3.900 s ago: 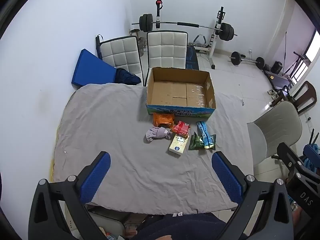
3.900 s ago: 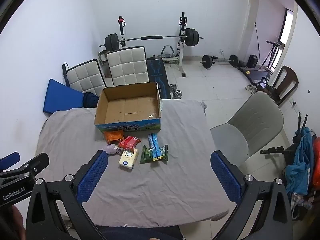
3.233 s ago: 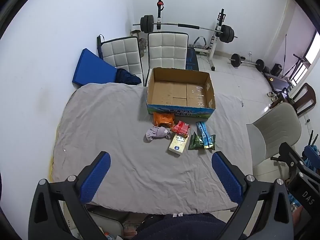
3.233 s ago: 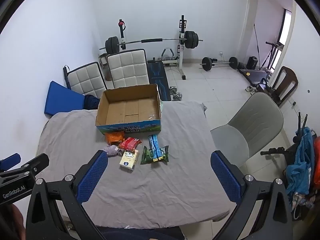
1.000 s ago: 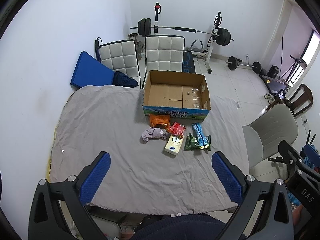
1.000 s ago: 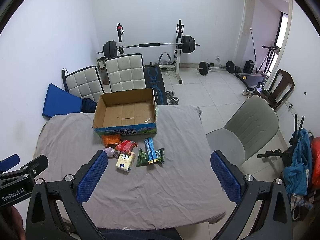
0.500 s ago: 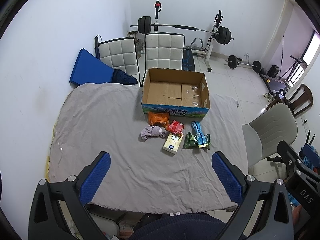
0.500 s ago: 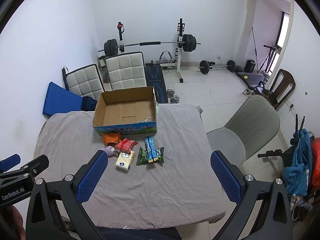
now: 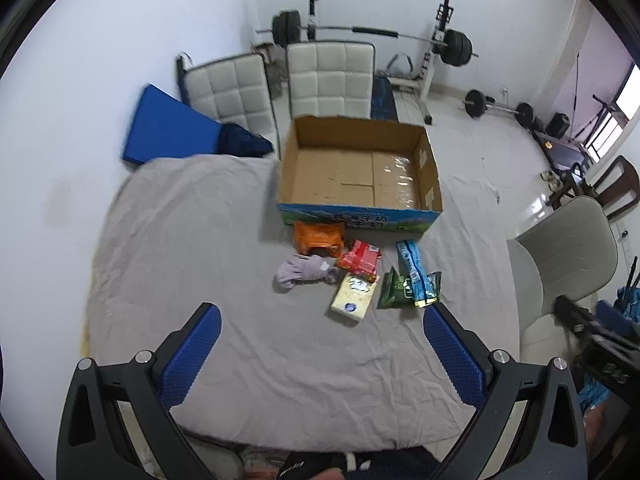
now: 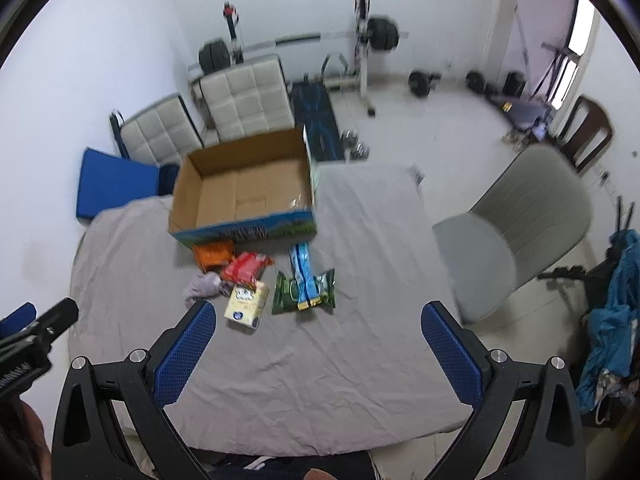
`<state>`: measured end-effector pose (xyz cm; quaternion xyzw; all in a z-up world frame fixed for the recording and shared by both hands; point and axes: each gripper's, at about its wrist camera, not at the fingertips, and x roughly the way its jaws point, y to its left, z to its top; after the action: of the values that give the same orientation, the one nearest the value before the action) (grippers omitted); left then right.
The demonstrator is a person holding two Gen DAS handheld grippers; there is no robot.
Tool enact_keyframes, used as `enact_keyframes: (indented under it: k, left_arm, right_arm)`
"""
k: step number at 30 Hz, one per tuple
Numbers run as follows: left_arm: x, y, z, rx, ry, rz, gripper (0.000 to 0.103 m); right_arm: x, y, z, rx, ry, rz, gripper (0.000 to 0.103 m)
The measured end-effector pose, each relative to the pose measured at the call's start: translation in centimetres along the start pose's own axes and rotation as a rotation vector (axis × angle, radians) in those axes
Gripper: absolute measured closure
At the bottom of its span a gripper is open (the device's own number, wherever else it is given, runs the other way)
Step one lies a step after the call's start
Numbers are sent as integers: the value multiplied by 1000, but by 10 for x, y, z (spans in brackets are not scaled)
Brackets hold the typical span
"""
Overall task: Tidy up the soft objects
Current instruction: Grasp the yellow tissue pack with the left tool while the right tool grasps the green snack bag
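An open, empty cardboard box (image 9: 360, 168) (image 10: 244, 188) stands at the far side of a grey-clothed table (image 9: 200, 240) (image 10: 360, 260). In front of it lie an orange packet (image 9: 318, 236) (image 10: 213, 255), a red packet (image 9: 360, 258) (image 10: 245, 267), a crumpled lilac cloth (image 9: 304, 272) (image 10: 202, 285), a pale yellow tissue pack (image 9: 353, 298) (image 10: 246, 302), a green pouch (image 9: 394, 290) (image 10: 284, 288) and a blue packet (image 9: 412, 266) (image 10: 302, 272). My left gripper (image 9: 320, 352) and right gripper (image 10: 316, 348) hover open above the table's near part, holding nothing.
Two white padded chairs (image 9: 332, 76) and a blue mat (image 9: 164, 132) stand behind the table. A grey chair (image 10: 520, 216) is at its right side. A barbell rack (image 9: 368, 32) and weights sit on the tiled floor beyond. Blue clothing (image 10: 616, 320) hangs at far right.
Both grippers have moved forward and lower toward the objects, which now look larger. The right view has also swung left. Both stay open and nothing on the table has moved.
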<state>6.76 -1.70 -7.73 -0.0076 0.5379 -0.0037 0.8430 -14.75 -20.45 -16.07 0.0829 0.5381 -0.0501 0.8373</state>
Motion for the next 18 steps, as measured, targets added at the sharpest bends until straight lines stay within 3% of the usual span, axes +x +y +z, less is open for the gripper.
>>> enact_keyframes:
  k: [5,10,18]
  left_arm:
    - [89,-10,12,16,149,-27,1]
    - [172,-20,14,20,277,-68,16]
    - [290,-54,9,133,438,-31,18]
  right_arm:
    - [114,-11,13,4,174,44,0]
    - [221,-15,29,-4,301,57,0]
    - [332,3,40,-36,426,56,2]
